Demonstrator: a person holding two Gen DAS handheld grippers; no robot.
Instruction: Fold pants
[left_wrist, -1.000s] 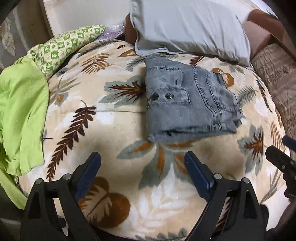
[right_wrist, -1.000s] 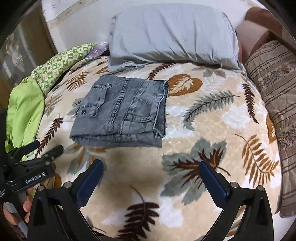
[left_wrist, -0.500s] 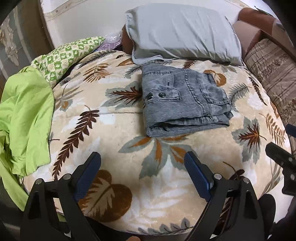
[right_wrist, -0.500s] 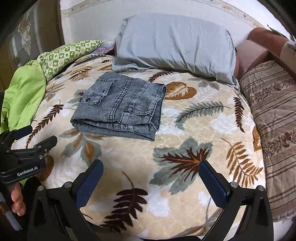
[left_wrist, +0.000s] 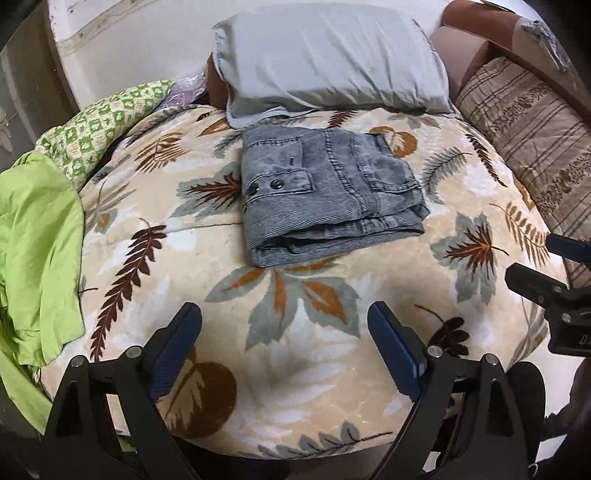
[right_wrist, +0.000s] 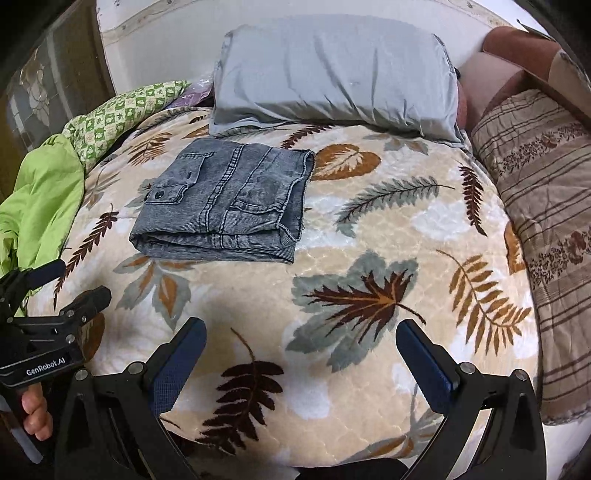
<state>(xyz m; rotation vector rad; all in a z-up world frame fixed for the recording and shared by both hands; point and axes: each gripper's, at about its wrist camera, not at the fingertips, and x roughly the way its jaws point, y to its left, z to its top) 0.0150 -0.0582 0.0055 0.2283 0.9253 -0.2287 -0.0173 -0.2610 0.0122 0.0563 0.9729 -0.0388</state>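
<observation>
Grey denim pants (left_wrist: 325, 195) lie folded into a compact stack on the leaf-patterned bedspread (left_wrist: 295, 332), just in front of the pillow. They also show in the right wrist view (right_wrist: 225, 206). My left gripper (left_wrist: 284, 332) is open and empty, held well back from the pants near the bed's front edge. My right gripper (right_wrist: 301, 350) is open and empty, back from the pants and to their right. The right gripper (left_wrist: 554, 291) shows at the right edge of the left wrist view, the left gripper (right_wrist: 51, 299) at the left edge of the right wrist view.
A grey pillow (left_wrist: 328, 59) lies behind the pants. A striped brown cushion (right_wrist: 543, 206) lies along the right side. A green patterned cushion (left_wrist: 99, 133) and a lime green cloth (left_wrist: 33, 243) lie at the left edge of the bed.
Both grippers have pulled back and up from the pants, so the folded stack sits farther away in both views. The pants have not moved.
</observation>
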